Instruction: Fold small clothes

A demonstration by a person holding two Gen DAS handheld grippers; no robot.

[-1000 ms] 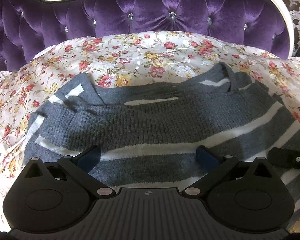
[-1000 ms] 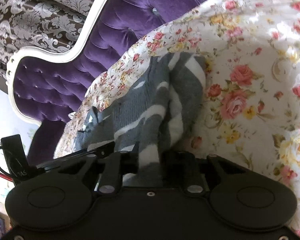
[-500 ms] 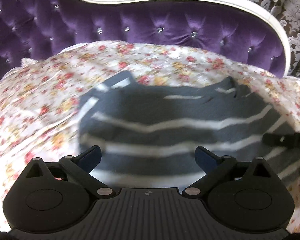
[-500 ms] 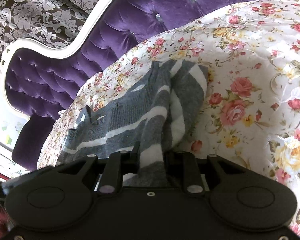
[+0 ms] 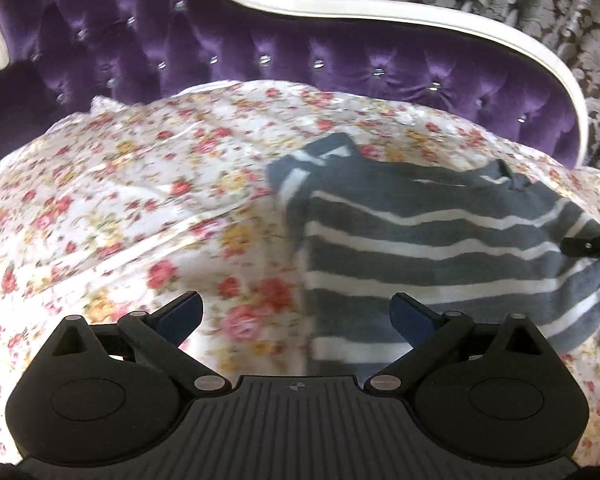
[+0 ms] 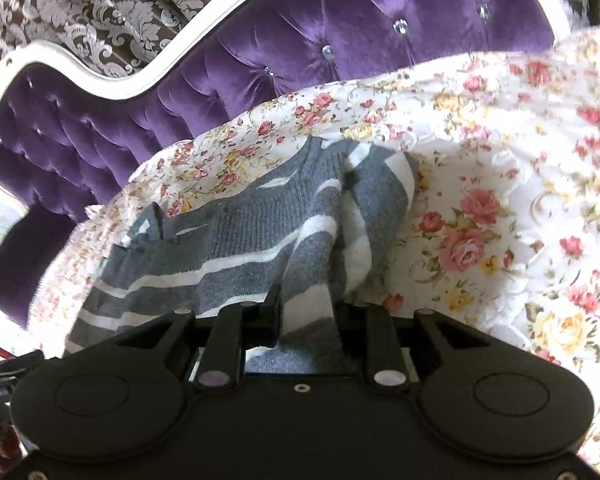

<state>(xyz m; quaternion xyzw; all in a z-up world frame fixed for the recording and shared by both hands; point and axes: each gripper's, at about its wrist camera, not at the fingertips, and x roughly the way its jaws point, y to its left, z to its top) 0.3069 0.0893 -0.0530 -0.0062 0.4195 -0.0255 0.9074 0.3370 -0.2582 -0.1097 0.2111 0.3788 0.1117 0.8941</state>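
Fold barely begun: the right gripper point(image 6: 306, 312) pinches the striped sweater's point(image 5: 440, 248) bunched edge on the bed point(image 5: 140, 200), while the left gripper point(image 5: 296, 312) hovers wide apart, empty

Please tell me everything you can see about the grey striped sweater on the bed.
The sweater is a small ribbed knit, dark grey with white stripes. It lies partly folded and rumpled on the floral bedspread, in front of the purple tufted headboard. One bunched end is clamped in the right gripper and hangs in folds beside it. The left gripper is open and empty above the sweater's left edge.
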